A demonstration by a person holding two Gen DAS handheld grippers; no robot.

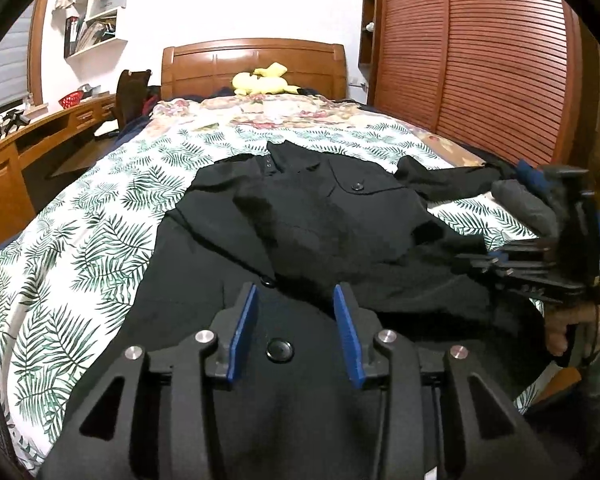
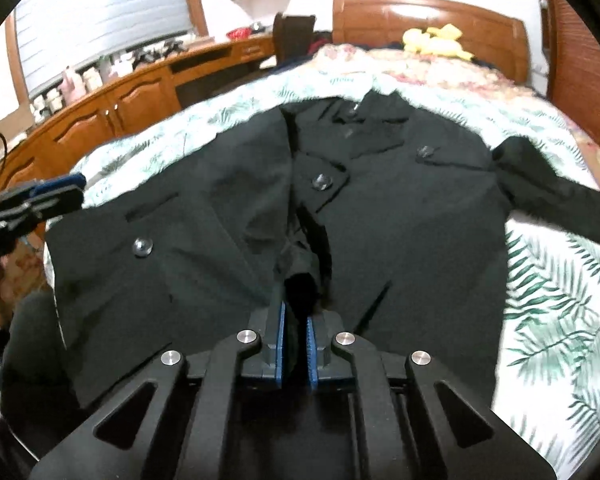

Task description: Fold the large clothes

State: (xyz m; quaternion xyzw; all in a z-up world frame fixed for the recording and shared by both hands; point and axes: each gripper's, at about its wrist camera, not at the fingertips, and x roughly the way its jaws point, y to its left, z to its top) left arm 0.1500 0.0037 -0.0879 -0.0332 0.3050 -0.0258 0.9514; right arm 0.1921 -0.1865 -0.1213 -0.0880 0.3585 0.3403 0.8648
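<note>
Coat (image 2: pixel 420 208), heavy and soft at frame centre, is sagging while right gripper (image 2: pixel 296 332) is pinching its hem fold and left gripper (image 1: pixel 296 332) is hovering open.

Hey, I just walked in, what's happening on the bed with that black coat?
A person is folding a large black coat spread front-up on the leaf-print bedspread, with a handheld gripper in each hand. The right gripper is shut on a bunched fold of the coat near the middle of its front. The left gripper hovers open over the lower front, a button between its fingers, gripping nothing.
</note>
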